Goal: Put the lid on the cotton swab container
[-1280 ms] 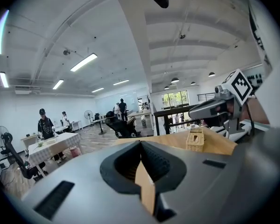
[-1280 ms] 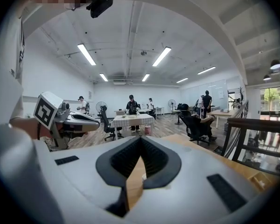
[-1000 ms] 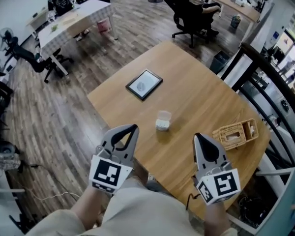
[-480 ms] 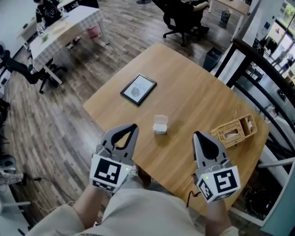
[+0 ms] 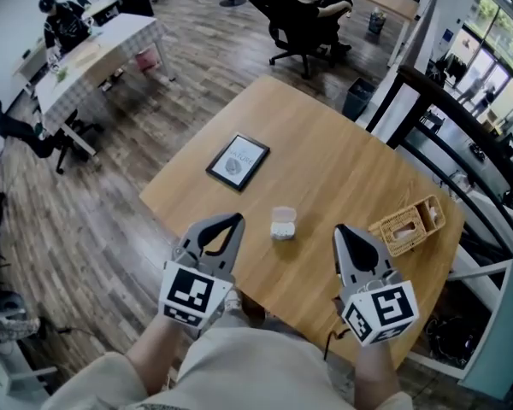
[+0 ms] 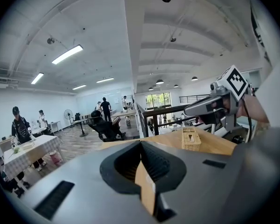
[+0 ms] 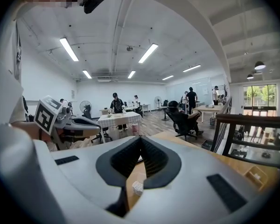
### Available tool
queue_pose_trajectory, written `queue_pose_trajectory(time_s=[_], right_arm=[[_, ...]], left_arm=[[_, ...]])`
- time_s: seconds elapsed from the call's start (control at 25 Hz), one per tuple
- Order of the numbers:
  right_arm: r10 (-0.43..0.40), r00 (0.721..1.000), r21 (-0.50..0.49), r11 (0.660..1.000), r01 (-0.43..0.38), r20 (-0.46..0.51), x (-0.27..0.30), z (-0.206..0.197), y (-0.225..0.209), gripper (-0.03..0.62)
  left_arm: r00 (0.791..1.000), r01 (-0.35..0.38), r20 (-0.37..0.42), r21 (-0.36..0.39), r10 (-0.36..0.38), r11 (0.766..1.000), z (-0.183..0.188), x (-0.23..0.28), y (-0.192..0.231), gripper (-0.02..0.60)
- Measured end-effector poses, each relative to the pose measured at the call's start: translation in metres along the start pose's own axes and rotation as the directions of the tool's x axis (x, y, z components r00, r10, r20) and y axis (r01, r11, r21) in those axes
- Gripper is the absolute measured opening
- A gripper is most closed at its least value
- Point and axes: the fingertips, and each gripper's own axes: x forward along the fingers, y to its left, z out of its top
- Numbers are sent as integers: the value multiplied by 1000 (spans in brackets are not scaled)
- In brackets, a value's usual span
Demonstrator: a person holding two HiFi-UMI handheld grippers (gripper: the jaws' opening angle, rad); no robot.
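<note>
The cotton swab container is too small in my head view to tell open from closed.

The counter is light brown wood grain; the container cloudy white, the basket woven tan, the tablet black-framed grey. The left tool and right tool are grey, with black-and-white square markers.

1. We see the bench as pale wood, smooth and matt.
2. The cotton swab container looks to us like cloudy, half-clear plastic.
3. The left tongs and right tongs have matt grey plastic shells; their inner pads are dark and ribbed.
4. The basket is rough woven wicker.
5. The floor is dark wood planks.
</note>
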Motion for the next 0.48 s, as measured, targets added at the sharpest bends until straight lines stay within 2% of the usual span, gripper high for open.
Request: queue_pose_trajectory(time_s=[0.24,0.48], right_arm=[[6,998,48,999,-3,-63,57,-11,0,26],[13,982,60,998,-2,-186,125,-54,-9,26]], left_arm=[[999,29,-22,-21,-30,999,-21,16,24,21],[996,56,-63,-54,-60,997,-50,39,43,21]])
